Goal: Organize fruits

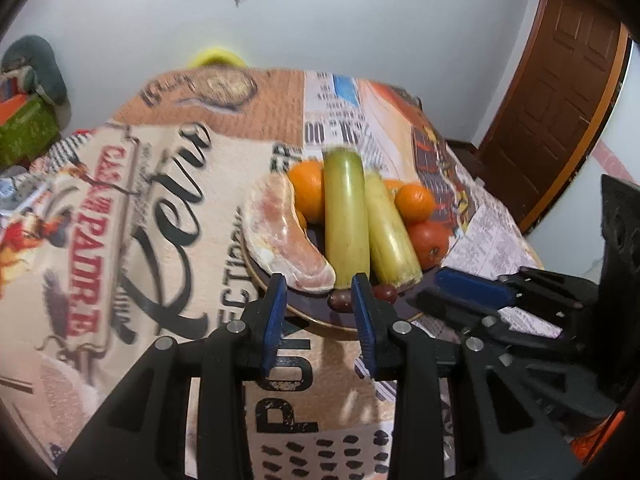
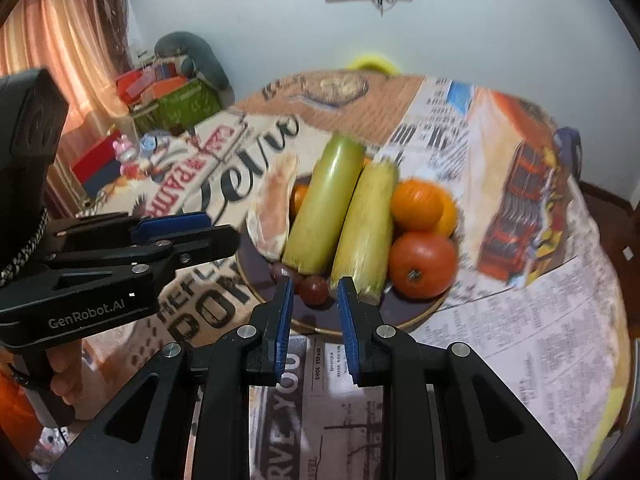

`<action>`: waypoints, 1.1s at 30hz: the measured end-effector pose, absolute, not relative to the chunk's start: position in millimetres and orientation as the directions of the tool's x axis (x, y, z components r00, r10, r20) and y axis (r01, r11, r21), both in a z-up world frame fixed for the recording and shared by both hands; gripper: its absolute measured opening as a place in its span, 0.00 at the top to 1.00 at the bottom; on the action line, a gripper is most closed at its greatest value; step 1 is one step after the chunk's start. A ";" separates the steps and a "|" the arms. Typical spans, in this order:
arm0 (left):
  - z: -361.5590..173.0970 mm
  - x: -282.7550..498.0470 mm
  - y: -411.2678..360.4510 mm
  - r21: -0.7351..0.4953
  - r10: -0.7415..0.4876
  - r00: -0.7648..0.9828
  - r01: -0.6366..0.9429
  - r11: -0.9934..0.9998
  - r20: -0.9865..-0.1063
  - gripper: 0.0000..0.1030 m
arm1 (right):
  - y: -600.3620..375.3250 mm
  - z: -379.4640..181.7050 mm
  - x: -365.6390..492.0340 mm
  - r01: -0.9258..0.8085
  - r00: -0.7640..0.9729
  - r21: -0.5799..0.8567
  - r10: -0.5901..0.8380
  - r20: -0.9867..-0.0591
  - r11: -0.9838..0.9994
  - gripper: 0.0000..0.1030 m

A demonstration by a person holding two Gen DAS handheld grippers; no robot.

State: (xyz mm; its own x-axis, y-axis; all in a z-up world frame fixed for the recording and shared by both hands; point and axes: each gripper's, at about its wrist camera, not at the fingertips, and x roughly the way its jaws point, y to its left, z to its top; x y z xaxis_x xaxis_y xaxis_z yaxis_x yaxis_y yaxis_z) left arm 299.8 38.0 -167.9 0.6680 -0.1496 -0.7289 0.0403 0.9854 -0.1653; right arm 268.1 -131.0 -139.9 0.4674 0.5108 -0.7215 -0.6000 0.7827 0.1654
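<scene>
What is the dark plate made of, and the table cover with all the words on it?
The plate looks like glazed ceramic: dark, smooth, with a thin gold rim, though motion blur leaves it unsure. The table cover seems printed cloth or vinyl; it drapes over the edge.

Readable text: "GenRobot.AI" in white on the side of the black left tongs (image 2: 256,236). On the collage-print cloth covering the round table (image 1: 168,216): red "PADRE" on a sign graphic; in the right wrist view, "SHOE REPAIR" plus partial "RVE YOU". Remaining print blurred.
</scene>
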 end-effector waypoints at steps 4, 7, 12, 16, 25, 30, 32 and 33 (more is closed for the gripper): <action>-133.2 275.4 37.8 -0.112 -0.089 0.744 0.020 0.994 -0.662 0.68 | -144.1 -106.5 255.8 -0.588 0.533 0.149 0.519 -0.668 0.795 0.80; -107.3 254.4 36.2 -0.072 -0.050 0.793 0.008 0.997 -0.606 0.68 | -154.5 -77.9 241.3 -0.581 0.581 0.142 0.530 -0.617 0.802 0.80; -68.4 216.4 32.0 -0.031 -0.014 0.856 -0.002 1.000 -0.517 0.68 | -167.8 -34.6 207.7 -0.574 0.655 0.118 0.542 -0.527 0.810 0.80; -38.6 182.1 29.4 -0.023 -0.004 0.896 -0.007 1.000 -0.444 0.68 | -173.6 -9.0 182.5 -0.571 0.699 0.101 0.547 -0.462 0.815 0.80; 14.9 107.2 14.7 0.004 0.015 0.959 -0.014 1.000 -0.282 0.57 | -194.7 36.2 127.7 -0.554 0.773 0.084 0.549 -0.317 0.828 0.75; 34.9 77.0 10.6 -0.007 0.004 0.976 -0.005 1.000 -0.219 0.41 | -203.0 50.3 105.8 -0.534 0.806 0.084 0.537 -0.249 0.841 0.61; 39.9 66.9 9.1 -0.009 0.010 0.979 -0.012 1.000 -0.201 0.36 | -202.9 50.8 99.6 -0.511 0.829 0.076 0.514 -0.221 0.856 0.49; 41.9 62.4 8.9 -0.012 0.010 0.981 -0.013 1.000 -0.194 0.34 | -203.3 49.1 99.8 -0.500 0.837 0.073 0.504 -0.212 0.863 0.42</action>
